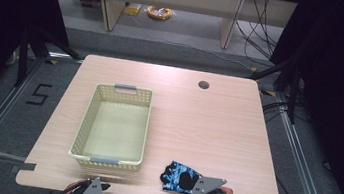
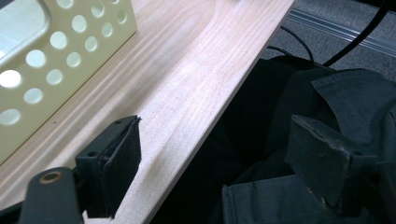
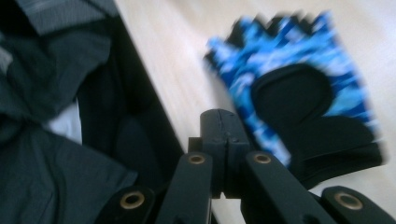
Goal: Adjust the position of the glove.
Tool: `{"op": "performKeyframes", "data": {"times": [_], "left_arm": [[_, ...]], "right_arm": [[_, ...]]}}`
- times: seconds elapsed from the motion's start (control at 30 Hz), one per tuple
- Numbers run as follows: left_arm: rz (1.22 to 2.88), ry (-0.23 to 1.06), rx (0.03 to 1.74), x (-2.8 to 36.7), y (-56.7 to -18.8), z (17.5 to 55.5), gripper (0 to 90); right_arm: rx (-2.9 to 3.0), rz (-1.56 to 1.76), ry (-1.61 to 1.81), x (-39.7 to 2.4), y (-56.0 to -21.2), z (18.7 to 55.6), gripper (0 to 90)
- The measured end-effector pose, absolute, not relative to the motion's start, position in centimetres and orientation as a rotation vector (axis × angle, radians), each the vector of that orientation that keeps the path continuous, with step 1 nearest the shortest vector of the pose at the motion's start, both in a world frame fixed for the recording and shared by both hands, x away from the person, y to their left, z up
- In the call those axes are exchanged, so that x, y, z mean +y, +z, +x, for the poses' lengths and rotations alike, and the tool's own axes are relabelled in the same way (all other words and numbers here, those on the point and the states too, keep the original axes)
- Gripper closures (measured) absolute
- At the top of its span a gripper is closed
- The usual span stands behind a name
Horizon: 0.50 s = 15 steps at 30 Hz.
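A blue-patterned fingerless glove (image 1: 177, 175) with black palm padding lies flat on the wooden table (image 1: 196, 125), near its front edge and right of the basket. My right gripper (image 1: 196, 191) sits at the glove's near right side. In the right gripper view its jaws (image 3: 223, 119) are shut with nothing between them, and the blurred glove (image 3: 289, 93) lies just ahead to the right. My left gripper (image 1: 103, 187) rests at the front edge below the basket. The left gripper view shows that gripper (image 2: 219, 140) open and empty, straddling the table's edge.
A cream perforated basket (image 1: 87, 116) with grey handles stands empty left of centre; its wall (image 2: 60, 60) is close on the left in the left gripper view. A round cable hole (image 1: 204, 85) sits at the back right. Dark clothing (image 2: 327, 102) lies below the front edge.
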<state>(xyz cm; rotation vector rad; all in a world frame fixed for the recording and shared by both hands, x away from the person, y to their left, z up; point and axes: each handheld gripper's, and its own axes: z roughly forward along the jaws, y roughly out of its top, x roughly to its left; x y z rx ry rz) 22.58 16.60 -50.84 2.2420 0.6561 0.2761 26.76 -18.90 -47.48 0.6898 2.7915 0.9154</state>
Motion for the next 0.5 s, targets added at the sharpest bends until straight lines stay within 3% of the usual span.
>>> {"op": "performKeyframes", "data": {"times": [0.5], "left_arm": [[2.257, 0.288, 0.644, 16.6, -50.9, 22.7, 18.0]], "right_arm": [[2.747, 0.859, 0.738, -20.4, -49.2, 28.7, 90.0]]}}
